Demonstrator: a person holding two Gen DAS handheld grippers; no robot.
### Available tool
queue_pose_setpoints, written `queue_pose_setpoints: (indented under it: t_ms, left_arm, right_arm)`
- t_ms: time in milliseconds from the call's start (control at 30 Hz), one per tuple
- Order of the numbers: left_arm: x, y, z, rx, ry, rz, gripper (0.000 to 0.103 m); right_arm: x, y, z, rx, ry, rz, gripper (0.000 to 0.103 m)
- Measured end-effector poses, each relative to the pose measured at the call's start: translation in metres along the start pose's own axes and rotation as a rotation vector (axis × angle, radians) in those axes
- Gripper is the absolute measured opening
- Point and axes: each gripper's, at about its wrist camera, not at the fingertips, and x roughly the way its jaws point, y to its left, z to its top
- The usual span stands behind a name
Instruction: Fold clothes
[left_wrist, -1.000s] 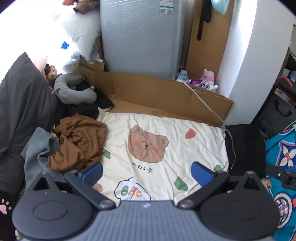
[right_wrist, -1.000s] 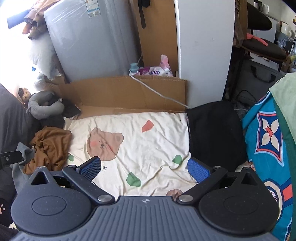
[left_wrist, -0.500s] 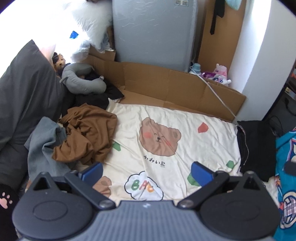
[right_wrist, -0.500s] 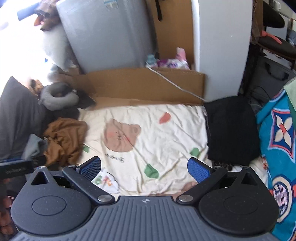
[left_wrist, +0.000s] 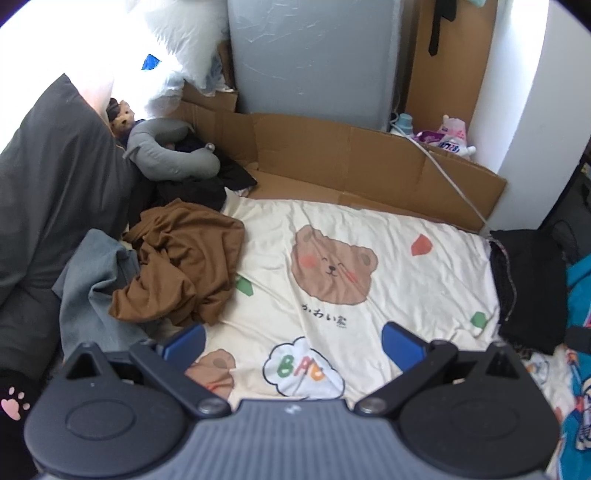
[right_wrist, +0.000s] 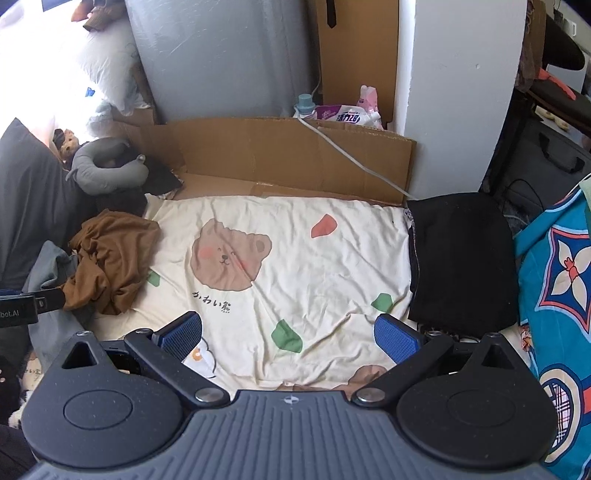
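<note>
A crumpled brown garment (left_wrist: 181, 266) (right_wrist: 107, 258) lies in a heap at the left edge of a cream bear-print sheet (left_wrist: 369, 258) (right_wrist: 295, 258). A grey garment (left_wrist: 92, 288) (right_wrist: 48, 273) is bunched under it on the left. A black folded garment (left_wrist: 528, 284) (right_wrist: 458, 258) rests at the sheet's right edge. My left gripper (left_wrist: 293, 341) hovers open over the sheet's near part, just right of the brown heap, nothing between its fingers. My right gripper (right_wrist: 288, 336) hangs open above the sheet's near middle, empty. The left gripper's side (right_wrist: 22, 306) shows at the right wrist view's left edge.
A cardboard wall (left_wrist: 369, 155) (right_wrist: 295, 155) stands behind the sheet, with a grey appliance (left_wrist: 314, 59) and a white pillar (right_wrist: 458, 92) beyond. A grey neck pillow (left_wrist: 173, 155) and dark pillow (left_wrist: 48, 177) sit at the left. A blue patterned cloth (right_wrist: 554, 277) lies at the right.
Both grippers have shifted left and slightly forward over the sheet; the brown heap now sits closer to the left gripper. Both stayed open and empty.
</note>
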Motion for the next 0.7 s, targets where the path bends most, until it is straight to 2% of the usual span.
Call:
queue_pose_setpoints:
  t_ms: [233, 400, 567, 700]
  left_arm:
    - [0.023, -0.013, -0.011, 0.008, 0.041, 0.022, 0.103]
    - [0.027, -0.022, -0.022, 0.014, 0.085, -0.017, 0.103]
    - [0.024, -0.029, -0.034, 0.019, 0.135, -0.062, 0.103]
    - [0.017, -0.035, -0.036, 0.041, 0.127, -0.074, 0.103]
  right_arm:
    - [0.021, 0.004, -0.006, 0.043, 0.019, 0.054, 0.102]
    - [0.027, 0.004, -0.014, 0.017, 0.038, 0.039, 0.102]
    - [0.025, -0.001, -0.024, 0.049, 0.060, 0.037, 0.102]
    - [0.023, 0.007, -0.031, 0.025, 0.072, 0.046, 0.102]
